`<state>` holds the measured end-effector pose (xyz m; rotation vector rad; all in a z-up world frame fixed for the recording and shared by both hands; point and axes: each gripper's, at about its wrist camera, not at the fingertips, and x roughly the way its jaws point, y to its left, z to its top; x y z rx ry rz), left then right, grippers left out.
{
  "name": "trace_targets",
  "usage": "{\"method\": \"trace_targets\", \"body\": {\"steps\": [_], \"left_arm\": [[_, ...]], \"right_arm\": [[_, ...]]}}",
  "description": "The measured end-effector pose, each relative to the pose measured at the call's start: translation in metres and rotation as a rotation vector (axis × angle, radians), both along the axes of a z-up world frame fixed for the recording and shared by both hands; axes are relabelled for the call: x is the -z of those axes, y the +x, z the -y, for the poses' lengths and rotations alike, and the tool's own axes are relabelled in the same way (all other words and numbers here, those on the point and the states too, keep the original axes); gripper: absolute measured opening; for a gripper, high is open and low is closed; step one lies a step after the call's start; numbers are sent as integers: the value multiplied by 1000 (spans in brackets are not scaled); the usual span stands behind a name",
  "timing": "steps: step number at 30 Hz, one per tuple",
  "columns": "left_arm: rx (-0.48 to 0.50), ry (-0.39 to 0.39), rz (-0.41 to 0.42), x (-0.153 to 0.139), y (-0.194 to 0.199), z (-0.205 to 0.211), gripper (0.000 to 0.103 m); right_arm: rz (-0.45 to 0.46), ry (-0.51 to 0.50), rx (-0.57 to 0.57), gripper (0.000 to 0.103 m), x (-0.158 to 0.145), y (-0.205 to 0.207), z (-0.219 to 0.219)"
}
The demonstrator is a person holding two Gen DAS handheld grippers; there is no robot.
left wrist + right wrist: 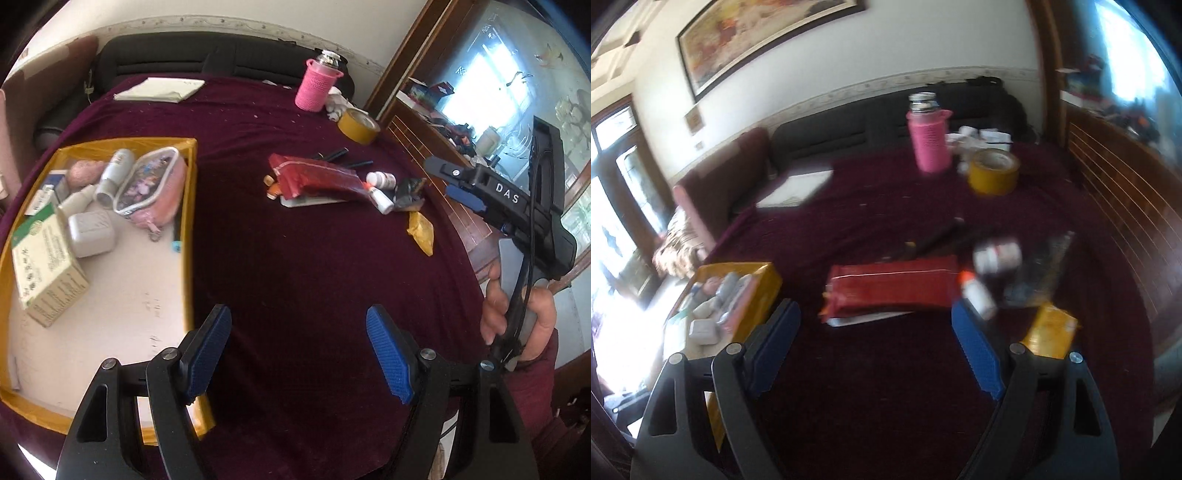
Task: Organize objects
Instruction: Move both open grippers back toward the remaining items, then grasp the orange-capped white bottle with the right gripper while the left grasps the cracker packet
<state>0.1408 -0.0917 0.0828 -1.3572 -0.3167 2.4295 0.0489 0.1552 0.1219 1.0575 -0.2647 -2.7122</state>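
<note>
A yellow-rimmed tray [192,206] on the left holds a green-and-white box [44,266], a grey case [90,232], a pink pouch [151,184] and small bottles. Loose items lie mid-table: a red packet [317,177], a white pill bottle [382,180], a small white bottle [380,199], black pens [340,153] and a yellow sachet [421,229]. My left gripper [299,354] is open and empty above the cloth, right of the tray. My right gripper [875,343] is open and empty, just short of the red packet [894,284]; its body also shows in the left wrist view [509,199].
A dark red cloth [295,266] covers the table. A pink-sleeved flask [316,86], a yellow tape roll [358,125] and white papers [160,88] stand at the far side. A dark sofa [192,55] lies behind. A wooden cabinet [1115,184] is at the right.
</note>
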Motion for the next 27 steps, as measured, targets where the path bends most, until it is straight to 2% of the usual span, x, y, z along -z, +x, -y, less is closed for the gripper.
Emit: {"method": "trace_targets", "body": {"steps": [4,8,10,12,15,16,17,18,20,22,23,24,27], "left_arm": [[50,44,92,28,-11,-23,70],[69,41,114,36,-11,-35,70],[73,32,104,34,-8,-35,70],[76,14,86,31,-5,-32,70],[79,-7,57,29,-3,-28,70],[75,-8,58,29,-4,-27,70],[72,-3,64,31,-6,-27,70],[68,9,75,32,-7,-26,70],[68,25,81,34,-8,-24,70],[68,25,78,36,-7,-23,70],[68,23,75,36,-7,-23,70],[69,16,72,36,-7,-22,70],[71,11,75,36,-9,-21,70]], "right_arm": [[32,-21,183,84,4,-3,-85],[108,16,253,84,16,-30,-121],[157,-2,257,84,27,-52,-125],[199,-35,241,80,35,-64,-126],[201,-179,92,78,40,-69,-107],[207,-189,54,78,41,-73,-97],[217,-170,28,74,41,-78,-86],[233,-111,11,63,43,-86,-72],[265,20,3,49,50,-102,-50],[307,155,42,38,64,-118,-34],[321,189,53,30,71,-123,-30],[339,201,54,26,79,-127,-27],[356,175,50,24,91,-130,-28]]}}
